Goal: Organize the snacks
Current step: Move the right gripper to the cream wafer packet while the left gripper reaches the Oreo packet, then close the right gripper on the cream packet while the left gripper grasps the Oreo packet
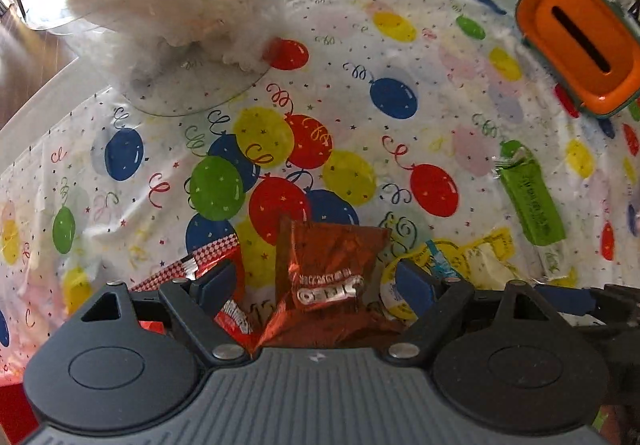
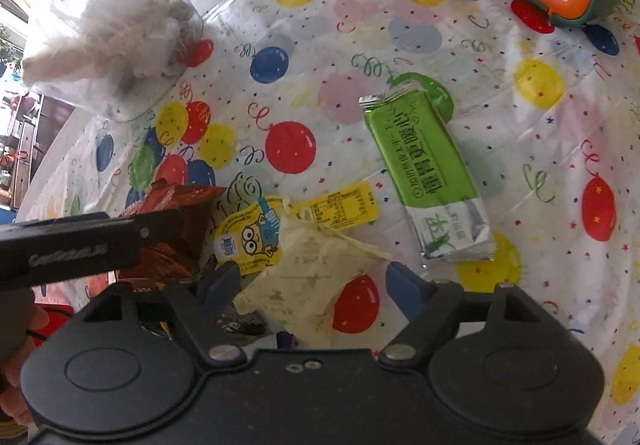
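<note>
Several snack packets lie on a balloon-print tablecloth (image 1: 360, 93). My left gripper (image 1: 318, 283) points steeply down and stands open around a crumpled brown foil packet (image 1: 332, 269); its pads do not press it. In the right wrist view, my right gripper (image 2: 314, 285) stands open over a pale yellow packet (image 2: 316, 269), which lies between its fingers. Beside it are a yellow cartoon-print packet (image 2: 248, 237) and the brown foil packet (image 2: 176, 205). A green bar (image 2: 428, 165) lies apart to the right, also the green bar (image 1: 528, 201) in the left view.
An orange container with a slot (image 1: 576, 45) sits at the far right of the table. A clear plastic tub of white stuffing (image 1: 180, 13) stands at the far left near the table edge. A red checkered packet (image 1: 192, 269) lies under my left finger.
</note>
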Tool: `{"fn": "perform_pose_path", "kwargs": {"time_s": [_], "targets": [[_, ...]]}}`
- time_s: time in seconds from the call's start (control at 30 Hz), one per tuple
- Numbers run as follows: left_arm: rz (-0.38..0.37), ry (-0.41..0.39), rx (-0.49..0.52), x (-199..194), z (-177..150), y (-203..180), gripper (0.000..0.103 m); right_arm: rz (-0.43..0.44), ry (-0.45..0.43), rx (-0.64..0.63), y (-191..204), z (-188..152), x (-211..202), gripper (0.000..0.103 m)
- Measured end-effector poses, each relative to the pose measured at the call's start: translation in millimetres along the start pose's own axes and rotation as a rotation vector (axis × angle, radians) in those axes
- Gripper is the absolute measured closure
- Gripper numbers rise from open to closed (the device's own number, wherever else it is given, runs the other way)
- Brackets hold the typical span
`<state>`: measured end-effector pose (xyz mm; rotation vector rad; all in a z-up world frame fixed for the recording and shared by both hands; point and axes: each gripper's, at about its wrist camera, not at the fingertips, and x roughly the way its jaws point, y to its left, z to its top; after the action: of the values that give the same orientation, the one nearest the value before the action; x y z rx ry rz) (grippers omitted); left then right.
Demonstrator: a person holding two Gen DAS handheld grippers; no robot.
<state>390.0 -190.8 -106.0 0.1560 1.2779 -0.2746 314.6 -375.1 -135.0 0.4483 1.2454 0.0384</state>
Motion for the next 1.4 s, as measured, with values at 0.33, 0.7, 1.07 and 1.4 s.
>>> {"fn": "perform_pose_path", "kwargs": {"time_s": [0.33, 0.7, 1.07, 1.4], "targets": [[-0.004, 0.042, 0.012, 19, 6, -8, 0.044, -0.004, 0.035, 0.027, -2, 4, 15, 0.042], [-0.004, 0.015, 0.001, 15, 0, -3, 0.060, 0.014, 0.007, 0.002, -3, -1, 13, 0.056], [-0.053, -0.050, -0.061, -14, -12, 8, 0.066, 0.057, -0.038, 0.001, -5, -11, -13, 0.066], [-0.096, -0.125, -0.123, -56, -37, 30, 0.068, 0.086, -0.099, -0.053, 9, -30, -52, 0.066]]}}
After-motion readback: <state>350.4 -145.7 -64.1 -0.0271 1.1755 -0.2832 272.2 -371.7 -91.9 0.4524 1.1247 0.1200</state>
